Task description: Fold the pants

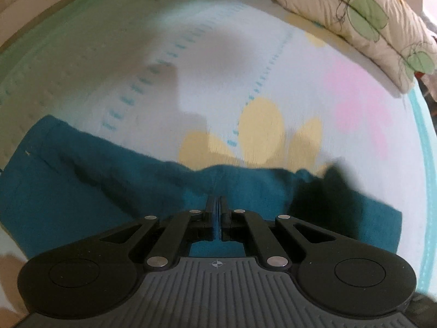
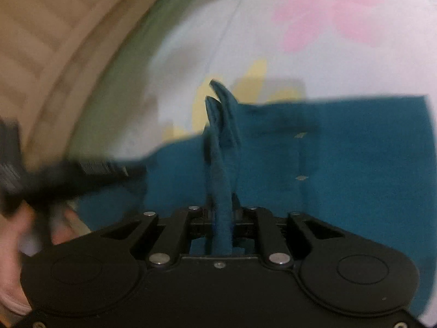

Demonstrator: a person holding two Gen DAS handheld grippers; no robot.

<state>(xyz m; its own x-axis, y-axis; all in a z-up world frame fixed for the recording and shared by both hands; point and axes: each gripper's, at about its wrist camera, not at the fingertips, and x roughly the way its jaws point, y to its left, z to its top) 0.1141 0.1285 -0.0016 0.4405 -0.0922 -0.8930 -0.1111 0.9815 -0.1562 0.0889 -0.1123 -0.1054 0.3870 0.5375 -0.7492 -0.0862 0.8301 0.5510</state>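
The teal pants (image 1: 82,191) lie spread across a white bed sheet with yellow and pink flowers (image 1: 259,134). My left gripper (image 1: 217,205) is shut, its jaws pressed together on a thin edge of the teal cloth. In the right wrist view the pants (image 2: 355,164) spread to the right. My right gripper (image 2: 222,213) is shut on a bunched fold of the pants, which stands up from between the jaws (image 2: 221,136). The left gripper shows as a blurred black shape at the left of the right wrist view (image 2: 82,175).
A cream pillow with green leaves (image 1: 363,19) lies at the far right of the bed. A wooden bed frame (image 2: 41,54) curves along the left. A hand (image 2: 16,259) shows at the lower left. The sheet has a green border (image 1: 68,22).
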